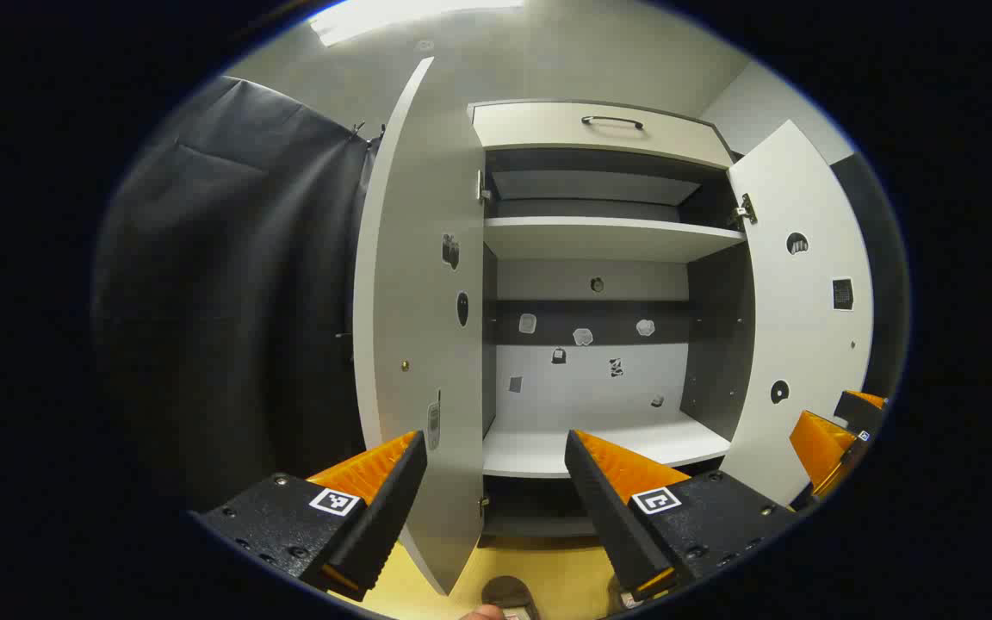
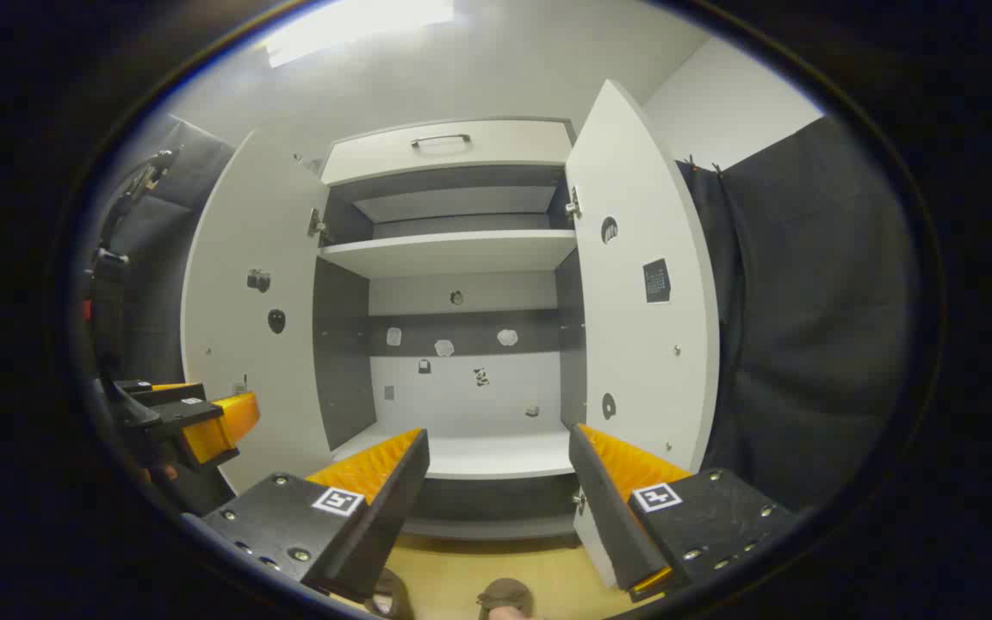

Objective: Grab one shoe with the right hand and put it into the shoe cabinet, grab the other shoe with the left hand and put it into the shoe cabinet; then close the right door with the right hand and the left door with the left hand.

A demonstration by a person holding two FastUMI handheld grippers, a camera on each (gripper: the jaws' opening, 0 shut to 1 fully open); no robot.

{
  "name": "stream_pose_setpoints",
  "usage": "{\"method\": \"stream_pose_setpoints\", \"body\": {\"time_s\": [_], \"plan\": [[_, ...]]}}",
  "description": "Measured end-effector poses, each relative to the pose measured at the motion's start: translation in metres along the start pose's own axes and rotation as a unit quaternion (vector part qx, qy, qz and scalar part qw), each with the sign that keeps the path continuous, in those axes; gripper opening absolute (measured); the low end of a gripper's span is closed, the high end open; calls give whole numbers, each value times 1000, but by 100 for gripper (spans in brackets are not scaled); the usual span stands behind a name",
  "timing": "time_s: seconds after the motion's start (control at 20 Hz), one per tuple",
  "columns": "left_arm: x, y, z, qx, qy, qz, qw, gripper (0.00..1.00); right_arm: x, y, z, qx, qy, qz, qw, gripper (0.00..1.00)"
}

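The white shoe cabinet stands straight ahead with both doors swung wide: the left door and the right door. Its lower shelf is bare. My left gripper is open and holds nothing, in front of the left door's edge; it also appears in the right gripper view at the left. My right gripper is open and holds nothing, level with the shelf front, and shows at the right. Brown shoe tops peek up from the floor at the bottom edge, below both grippers.
A drawer with a dark handle tops the cabinet, with an upper shelf under it. Small stickers dot the back panel and doors. Black cloth hangs on both sides. The floor is yellow wood.
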State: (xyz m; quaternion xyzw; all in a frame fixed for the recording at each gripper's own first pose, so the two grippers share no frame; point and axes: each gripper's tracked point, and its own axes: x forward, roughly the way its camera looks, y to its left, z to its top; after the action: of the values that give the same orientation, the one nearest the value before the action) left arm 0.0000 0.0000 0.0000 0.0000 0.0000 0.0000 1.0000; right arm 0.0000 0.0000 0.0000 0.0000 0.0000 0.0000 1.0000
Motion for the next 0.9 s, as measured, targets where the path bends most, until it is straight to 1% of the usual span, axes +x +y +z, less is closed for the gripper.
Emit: {"method": "stream_pose_setpoints", "body": {"time_s": [0.35, 0.65, 0.75, 0.9], "plan": [[1, 4, -1, 12, 1, 0, 1000, 99, -1, 0, -13, -1, 11, -5, 1000, 98], [4, 9, 2, 11, -4, 4, 1000, 99, 1, 5, -19, -5, 14, 2, 1000, 98], [5, 12, 2, 13, -4, 8, 1000, 99, 1, 9, -39, -1, 32, 9, 999, 96], [5, 17, 3, 14, -3, 14, 1000, 99, -3, 11, -92, 2, 85, 19, 996, 97]]}}
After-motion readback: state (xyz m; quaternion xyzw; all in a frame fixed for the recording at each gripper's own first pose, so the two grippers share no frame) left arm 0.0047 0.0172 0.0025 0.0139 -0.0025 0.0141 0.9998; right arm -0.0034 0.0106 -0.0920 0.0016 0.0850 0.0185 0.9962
